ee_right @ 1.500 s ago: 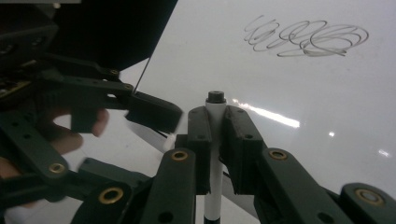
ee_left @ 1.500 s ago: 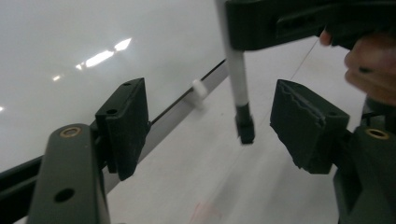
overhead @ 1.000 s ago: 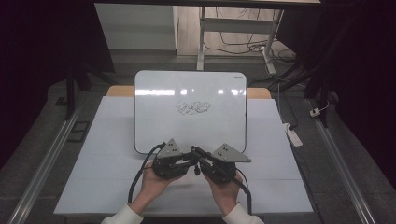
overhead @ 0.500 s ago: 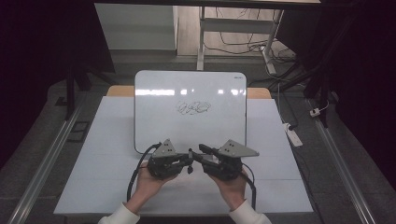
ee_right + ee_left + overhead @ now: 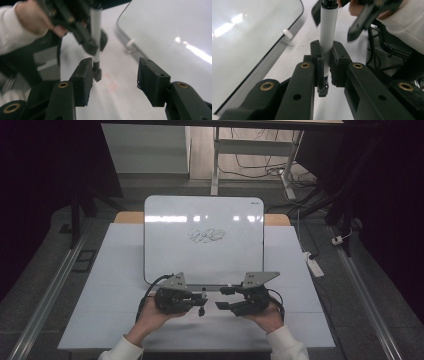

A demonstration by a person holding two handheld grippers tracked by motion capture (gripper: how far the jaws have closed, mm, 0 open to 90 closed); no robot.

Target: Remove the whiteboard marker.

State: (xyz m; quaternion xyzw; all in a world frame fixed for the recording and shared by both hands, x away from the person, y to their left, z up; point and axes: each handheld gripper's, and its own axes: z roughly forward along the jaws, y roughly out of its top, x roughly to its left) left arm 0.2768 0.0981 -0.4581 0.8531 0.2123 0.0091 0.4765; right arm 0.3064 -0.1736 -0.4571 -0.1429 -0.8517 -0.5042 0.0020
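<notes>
A white marker (image 5: 328, 27) with black ends is clamped between the jaws of my left gripper (image 5: 327, 53), which is shut on its barrel. In the high view this gripper (image 5: 200, 302) sits just below the whiteboard (image 5: 204, 220), which carries a black scribble (image 5: 206, 236). My right gripper (image 5: 117, 82) has just been opening and its jaws stand apart with nothing pressed between them. The marker's black end (image 5: 97, 72) hangs just beyond its left finger (image 5: 83, 80). From above, the right gripper (image 5: 222, 298) faces the left one across a small gap.
The whiteboard's near edge (image 5: 262, 65) with a small white tab (image 5: 287, 35) lies just beside both grippers. A white mat (image 5: 100, 285) covers the table. A power strip (image 5: 312, 265) lies at the right, with metal rails on both sides and cables beyond.
The right gripper has drawn away to the right from the left gripper and opened its jaws. The left gripper has stayed put with the marker.
</notes>
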